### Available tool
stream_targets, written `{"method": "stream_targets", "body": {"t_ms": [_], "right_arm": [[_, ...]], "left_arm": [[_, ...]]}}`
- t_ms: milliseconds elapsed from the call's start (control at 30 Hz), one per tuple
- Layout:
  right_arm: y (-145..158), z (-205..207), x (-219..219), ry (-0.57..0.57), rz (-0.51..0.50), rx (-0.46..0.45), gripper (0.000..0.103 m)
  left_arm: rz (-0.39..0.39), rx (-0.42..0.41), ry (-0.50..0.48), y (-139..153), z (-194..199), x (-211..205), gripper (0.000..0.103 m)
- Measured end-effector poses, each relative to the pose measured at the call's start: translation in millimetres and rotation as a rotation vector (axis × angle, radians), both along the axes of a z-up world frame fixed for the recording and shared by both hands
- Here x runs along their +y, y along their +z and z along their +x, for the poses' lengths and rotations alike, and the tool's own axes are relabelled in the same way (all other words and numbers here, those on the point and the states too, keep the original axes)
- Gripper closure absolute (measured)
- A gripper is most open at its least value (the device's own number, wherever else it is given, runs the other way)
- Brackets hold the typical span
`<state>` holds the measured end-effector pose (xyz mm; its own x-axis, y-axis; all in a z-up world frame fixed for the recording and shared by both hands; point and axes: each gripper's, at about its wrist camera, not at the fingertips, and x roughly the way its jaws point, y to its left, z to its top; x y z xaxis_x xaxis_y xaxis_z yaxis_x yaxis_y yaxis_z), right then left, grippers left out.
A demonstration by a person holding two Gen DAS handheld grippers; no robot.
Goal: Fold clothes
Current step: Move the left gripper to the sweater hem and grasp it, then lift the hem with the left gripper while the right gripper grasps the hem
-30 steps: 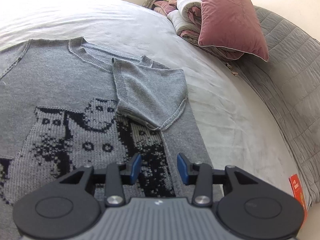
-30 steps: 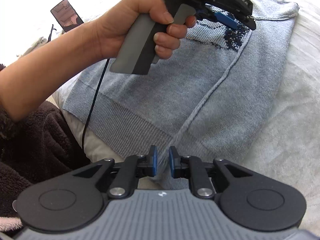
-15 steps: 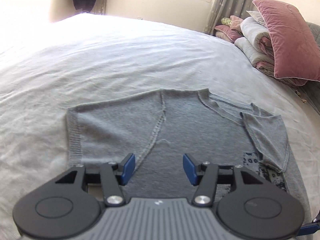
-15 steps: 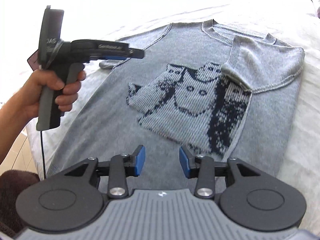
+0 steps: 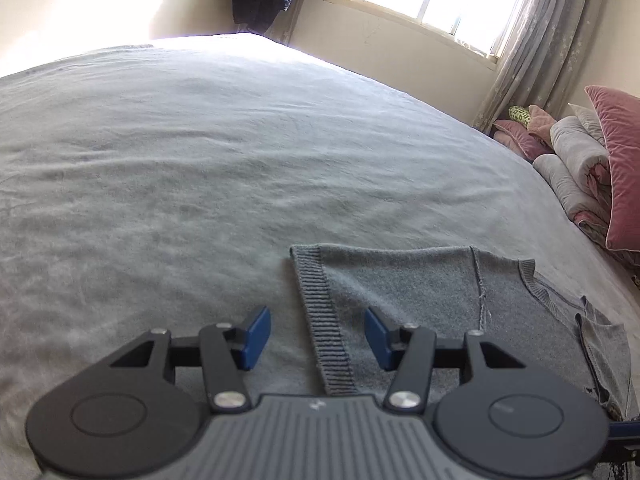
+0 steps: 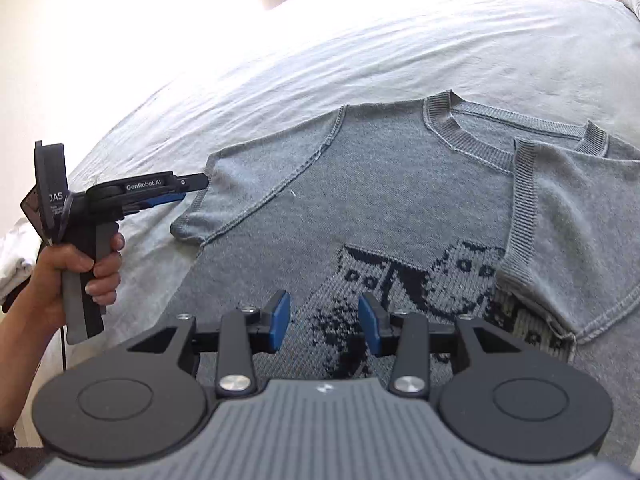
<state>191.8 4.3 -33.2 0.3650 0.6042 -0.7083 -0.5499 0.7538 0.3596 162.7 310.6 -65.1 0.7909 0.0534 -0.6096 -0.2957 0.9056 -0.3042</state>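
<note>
Both tongs spread and empty over the grey sweater on the bed.

Your left tongs stand spread with nothing pinched; the ribbed cuff of the sweater's flat sleeve runs up between the blue pads without touching them. A second ago those tongs sat over the dark knitted figures with the folded sleeve at 12 o'clock; now that sleeve lies far off at 3 o'clock. Your right tongs are also spread and hold nothing, hovering above the knitted pattern on the sweater, where a second ago they were nearly shut around a seam near the hem. At their 9 o'clock your left hand grips its handle. The folded sleeve rests at 2 o'clock. The bed spreads beyond, pillows at 3 o'clock.
</note>
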Motion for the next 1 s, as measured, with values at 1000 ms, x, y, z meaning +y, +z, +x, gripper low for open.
{"method": "stream_targets", "body": {"t_ms": [1000], "right_arm": [[-26.8,68.7,245.9,0.323,-0.298,-0.184,0.093]], "left_arm": [[-0.195,-0.156,-0.056,-24.4,-42.1,-7.9,0.059]]}}
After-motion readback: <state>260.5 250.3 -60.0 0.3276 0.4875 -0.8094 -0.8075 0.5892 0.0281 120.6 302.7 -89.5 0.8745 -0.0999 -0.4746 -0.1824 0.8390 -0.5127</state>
